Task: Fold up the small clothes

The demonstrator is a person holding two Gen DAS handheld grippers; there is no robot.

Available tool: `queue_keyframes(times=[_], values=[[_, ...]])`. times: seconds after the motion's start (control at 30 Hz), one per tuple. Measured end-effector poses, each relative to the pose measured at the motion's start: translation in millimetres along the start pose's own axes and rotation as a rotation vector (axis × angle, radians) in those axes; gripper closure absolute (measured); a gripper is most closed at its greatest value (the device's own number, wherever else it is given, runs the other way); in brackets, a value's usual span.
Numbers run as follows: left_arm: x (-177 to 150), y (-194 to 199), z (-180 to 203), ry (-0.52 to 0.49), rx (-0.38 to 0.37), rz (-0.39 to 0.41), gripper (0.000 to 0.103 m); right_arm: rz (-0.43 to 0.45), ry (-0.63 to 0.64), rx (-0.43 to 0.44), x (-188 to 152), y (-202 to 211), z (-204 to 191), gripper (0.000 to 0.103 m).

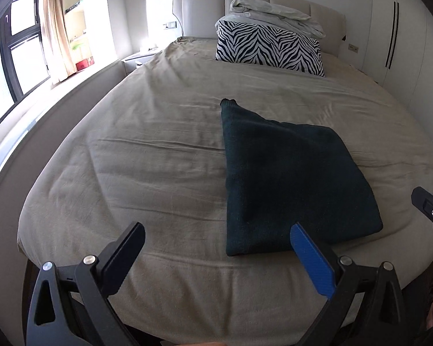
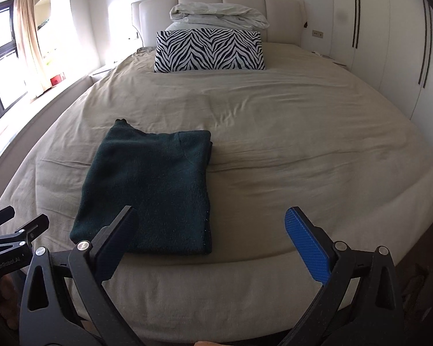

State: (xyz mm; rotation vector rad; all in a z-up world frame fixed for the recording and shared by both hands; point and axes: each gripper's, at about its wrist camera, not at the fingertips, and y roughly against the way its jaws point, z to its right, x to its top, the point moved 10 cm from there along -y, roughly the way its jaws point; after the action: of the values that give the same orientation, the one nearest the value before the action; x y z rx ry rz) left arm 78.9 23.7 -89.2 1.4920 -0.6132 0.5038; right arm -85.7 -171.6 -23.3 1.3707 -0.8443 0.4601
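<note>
Big beige bed [image 1: 164, 173], dark green sweater [image 2: 147, 190] folded near the foot edge, left gripper [image 1: 216, 248] and right gripper [image 2: 210, 230] both spread wide, holding nothing (looks basically done), maybe one last tuck.

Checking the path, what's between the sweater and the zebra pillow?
Only bare, wrinkled sheet between sweater and pillow; both views show it.

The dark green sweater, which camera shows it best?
The right wrist view: the folded dark green sweater lies nearly whole, layered right edge visible. The left wrist view shows it darker, a blue finger covering its near edge.
</note>
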Motion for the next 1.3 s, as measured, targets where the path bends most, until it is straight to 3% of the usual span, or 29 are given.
queue_keyframes(times=[0.33,1.3], values=[[-8.3,-9.3,-2.5,0.009,0.000,-0.028,0.000,-0.066,0.013,-0.013,-16.3,-21.8,-0.4,0.000],[-19.2,-16.6,-6.1,0.025,0.000,-0.059,0.000,-0.103,0.029,-0.002,-28.7,-32.1,-15.6,0.000]])
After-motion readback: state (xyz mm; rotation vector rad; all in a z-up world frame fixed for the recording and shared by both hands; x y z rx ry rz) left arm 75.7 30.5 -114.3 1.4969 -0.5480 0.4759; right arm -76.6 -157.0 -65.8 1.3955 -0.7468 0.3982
